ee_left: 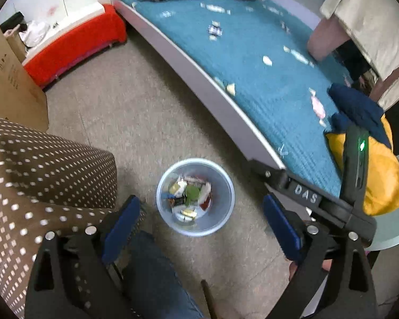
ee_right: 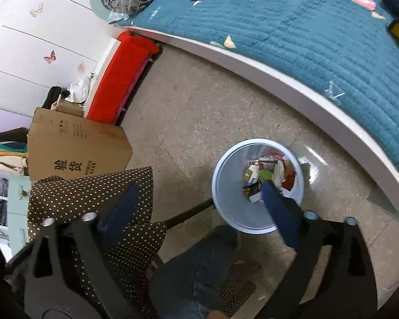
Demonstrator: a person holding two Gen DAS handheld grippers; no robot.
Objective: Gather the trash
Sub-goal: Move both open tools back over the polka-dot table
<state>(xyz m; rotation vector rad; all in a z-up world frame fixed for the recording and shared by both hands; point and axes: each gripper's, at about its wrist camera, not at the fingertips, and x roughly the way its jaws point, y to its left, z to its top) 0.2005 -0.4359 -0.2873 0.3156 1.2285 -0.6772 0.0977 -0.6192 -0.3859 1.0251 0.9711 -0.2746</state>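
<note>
Pale-blue plastic bin (ee_left: 222,212) on the floor (ee_left: 125,101), at 6 o'clock in the left wrist view, partly filled with mixed wrappers (ee_left: 188,196). Left claw (ee_left: 200,202) wide open above it, nothing between the blue pads. Right claw (ee_right: 199,187) wide open too and empty, one pad over the bin's mouth at 4 o'clock in the right wrist view. Likely step: drop into the bin finished, going back for more. More trash lying on the teal bed (ee_left: 252,85): a pink sweet wrapper (ee_left: 318,105) at 2 o'clock, a white scrap (ee_left: 267,60) at 1 o'clock, a checked piece (ee_left: 215,30) at 12 o'clock. Next move: lift both claws up and over the white bed edge (ee_left: 199,79), then descend on one wrapper each. Open floor towards 11 o'clock. Less room at 8 o'clock, with the dotted chair (ee_left: 40,172) just beside the left pad, and at 6 o'clock, with the person's knee (ee_left: 157,273) near the bin.
</note>
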